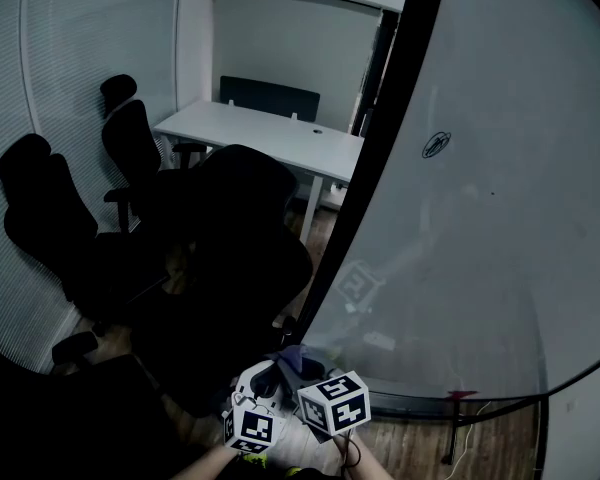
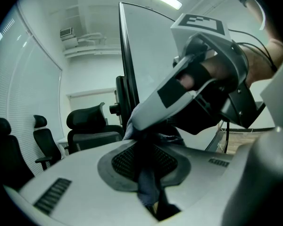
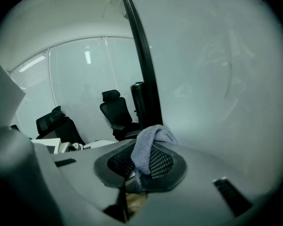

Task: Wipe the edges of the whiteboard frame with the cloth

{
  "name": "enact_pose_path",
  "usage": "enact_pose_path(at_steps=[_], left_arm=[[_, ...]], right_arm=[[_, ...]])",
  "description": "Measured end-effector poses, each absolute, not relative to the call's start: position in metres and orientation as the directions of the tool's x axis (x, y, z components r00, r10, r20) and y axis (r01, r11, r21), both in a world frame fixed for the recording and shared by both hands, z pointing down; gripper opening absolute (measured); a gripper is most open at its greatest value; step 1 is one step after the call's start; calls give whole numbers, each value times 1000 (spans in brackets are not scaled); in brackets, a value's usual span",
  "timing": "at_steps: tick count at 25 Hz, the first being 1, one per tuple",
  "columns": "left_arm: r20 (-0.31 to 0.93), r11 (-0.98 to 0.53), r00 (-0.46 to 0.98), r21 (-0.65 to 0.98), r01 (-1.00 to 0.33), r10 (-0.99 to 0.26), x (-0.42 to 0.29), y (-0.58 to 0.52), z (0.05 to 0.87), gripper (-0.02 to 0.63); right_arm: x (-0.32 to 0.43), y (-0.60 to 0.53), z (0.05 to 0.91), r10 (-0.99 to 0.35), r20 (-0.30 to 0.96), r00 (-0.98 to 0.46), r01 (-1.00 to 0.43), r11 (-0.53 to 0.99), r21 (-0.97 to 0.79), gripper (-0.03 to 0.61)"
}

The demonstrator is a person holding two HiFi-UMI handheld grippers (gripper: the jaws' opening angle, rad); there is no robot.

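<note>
The left gripper (image 2: 150, 177) and the right gripper (image 3: 136, 175) are both clenched on the cloth (image 3: 150, 139), side by side near the frame's (image 1: 378, 158) lower left corner.

The cloth (image 3: 148, 147) is grey-blue. The right gripper (image 3: 139, 175) and the left gripper (image 2: 148, 178) are pale grey, each with a black mesh pad. Their cubes (image 1: 335, 403) are white with black square markers. Just ahead of the jaws, the frame (image 1: 380, 158) is black and the whiteboard (image 1: 500, 198) is greyish white. To the left of the grippers the chairs (image 1: 230, 258) are black, and the desk (image 1: 260, 133) beyond them is white. The floor (image 1: 420, 448) is brown wood.
</note>
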State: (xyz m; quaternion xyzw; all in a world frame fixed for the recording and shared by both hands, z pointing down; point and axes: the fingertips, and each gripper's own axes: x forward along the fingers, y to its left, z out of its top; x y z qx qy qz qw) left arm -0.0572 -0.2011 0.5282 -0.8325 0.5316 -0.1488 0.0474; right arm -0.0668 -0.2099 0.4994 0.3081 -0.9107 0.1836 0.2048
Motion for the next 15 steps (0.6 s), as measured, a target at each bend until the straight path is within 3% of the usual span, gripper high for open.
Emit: enact_pose_path(at_steps=[15], left_arm=[[182, -336, 297, -254, -907, -938, -63, -211, 525, 60]], right_arm=[[-74, -217, 496, -425, 464, -777, -565, 797, -214, 58]])
